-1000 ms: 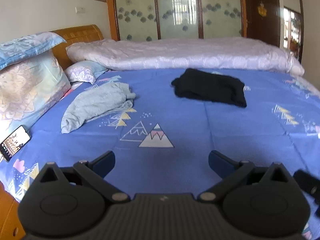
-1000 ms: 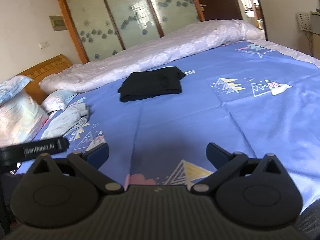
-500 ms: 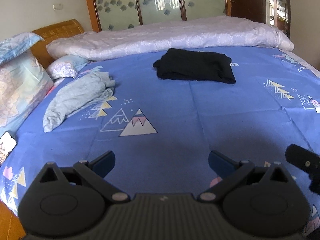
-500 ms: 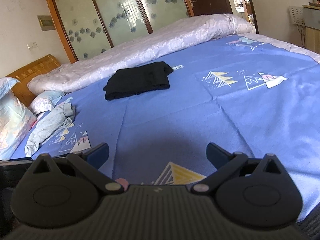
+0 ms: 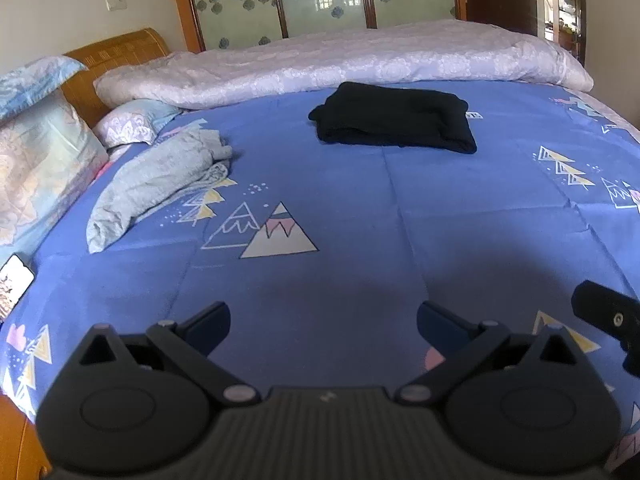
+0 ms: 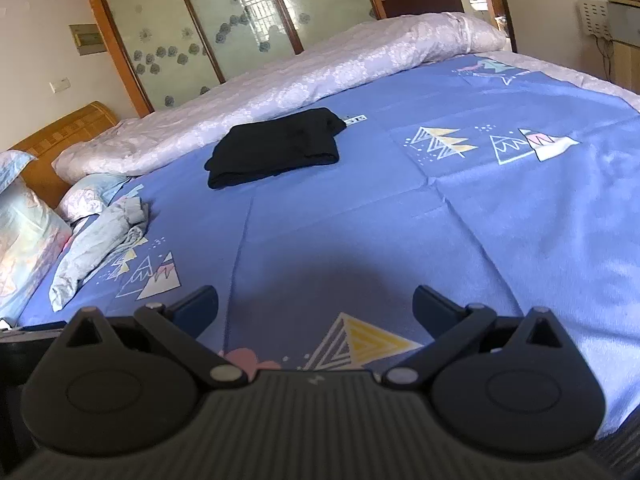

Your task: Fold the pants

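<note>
Folded black pants [image 5: 394, 122] far ahead of both empty, spread grippers, left gripper [image 5: 324, 322], right gripper [image 6: 315, 306].

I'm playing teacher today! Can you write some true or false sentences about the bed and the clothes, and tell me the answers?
1. The black pants lie folded on the blue sheet. True.
2. The left gripper is squeezing the black pants. False: it is open and holds nothing, with the pants far ahead of it.
3. A crumpled light blue garment lies near the pillows. True.
4. The right gripper is shut. False: its fingers stand wide apart over the sheet.
5. A phone lies at the bed's edge in the left wrist view. True.
6. The white quilt covers the black pants. False: it is bunched up behind them.
</note>
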`<act>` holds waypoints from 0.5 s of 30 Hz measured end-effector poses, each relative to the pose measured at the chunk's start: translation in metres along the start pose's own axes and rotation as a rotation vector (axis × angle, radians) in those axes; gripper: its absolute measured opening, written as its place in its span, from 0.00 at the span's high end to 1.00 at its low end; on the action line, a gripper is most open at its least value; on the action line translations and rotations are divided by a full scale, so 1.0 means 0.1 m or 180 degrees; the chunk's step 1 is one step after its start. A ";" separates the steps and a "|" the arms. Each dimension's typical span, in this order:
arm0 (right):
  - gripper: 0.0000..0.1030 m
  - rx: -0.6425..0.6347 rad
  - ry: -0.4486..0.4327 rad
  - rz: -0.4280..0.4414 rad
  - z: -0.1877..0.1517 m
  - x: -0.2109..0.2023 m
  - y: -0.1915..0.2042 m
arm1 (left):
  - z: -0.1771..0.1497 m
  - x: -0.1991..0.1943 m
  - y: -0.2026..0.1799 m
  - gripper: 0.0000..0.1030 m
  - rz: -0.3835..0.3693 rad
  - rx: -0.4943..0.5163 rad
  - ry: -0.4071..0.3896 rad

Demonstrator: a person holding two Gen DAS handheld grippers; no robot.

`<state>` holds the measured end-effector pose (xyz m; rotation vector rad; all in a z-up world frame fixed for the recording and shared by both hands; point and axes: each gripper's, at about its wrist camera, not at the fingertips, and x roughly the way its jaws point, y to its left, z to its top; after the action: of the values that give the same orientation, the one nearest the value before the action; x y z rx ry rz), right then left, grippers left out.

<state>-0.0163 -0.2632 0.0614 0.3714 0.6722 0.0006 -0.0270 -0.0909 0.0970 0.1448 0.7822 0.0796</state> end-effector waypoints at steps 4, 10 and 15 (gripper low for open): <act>0.00 -0.0020 -0.0028 0.0019 0.02 -0.04 0.01 | 0.01 -0.07 0.03 0.00 0.0061 -0.0021 -0.0060; 0.00 -0.0002 -0.0059 0.0032 0.03 -0.08 0.00 | 0.01 -0.13 0.08 0.00 0.0186 -0.0060 -0.0123; 0.00 -0.0019 -0.0063 0.0058 0.02 -0.10 0.03 | 0.03 -0.19 0.12 0.00 0.0224 -0.0084 -0.0215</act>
<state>-0.0224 -0.2623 0.0700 0.3712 0.6492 0.0163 -0.0389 -0.0820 0.1145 0.1494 0.7085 0.1510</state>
